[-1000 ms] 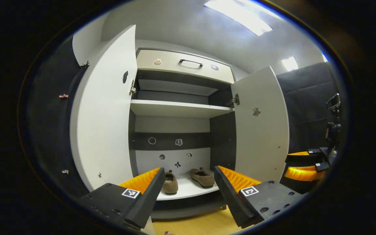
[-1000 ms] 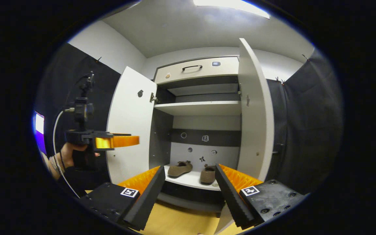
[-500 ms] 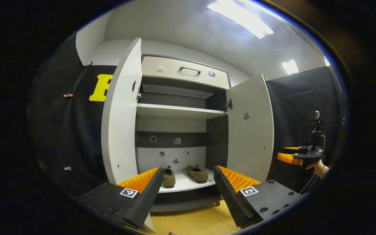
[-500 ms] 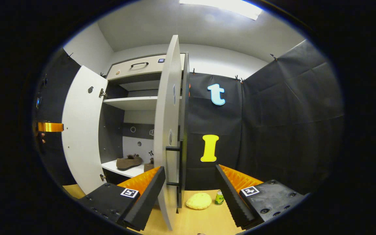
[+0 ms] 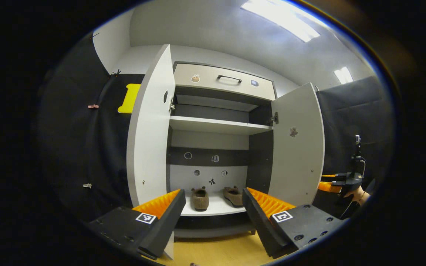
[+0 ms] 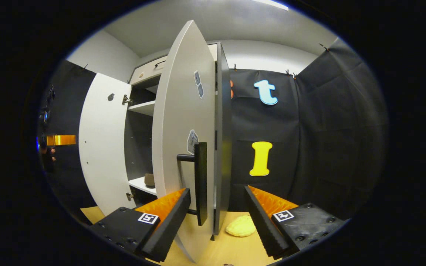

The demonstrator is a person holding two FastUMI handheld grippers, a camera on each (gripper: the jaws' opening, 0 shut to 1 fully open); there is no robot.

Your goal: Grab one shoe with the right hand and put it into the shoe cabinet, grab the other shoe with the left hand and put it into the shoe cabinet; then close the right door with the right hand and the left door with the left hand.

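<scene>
No writing on the stickers can be made out. The left gripper (image 5: 210, 207) hangs wide open, holding nothing, facing the shoe cabinet (image 5: 220, 79); both shoes (image 5: 200, 198) sit on the bottom shelf's (image 5: 215, 210) front edge. The right gripper (image 6: 216, 208), open and empty, is near the right door (image 6: 181, 122) with its black handle (image 6: 200, 181), perhaps not touching. A yellow cushion (image 6: 240, 226) lies on the floor.

yellow cushion (image 6: 240, 226) on wood floor (image 6: 231, 247) | ceiling light (image 5: 279, 19)
</scene>
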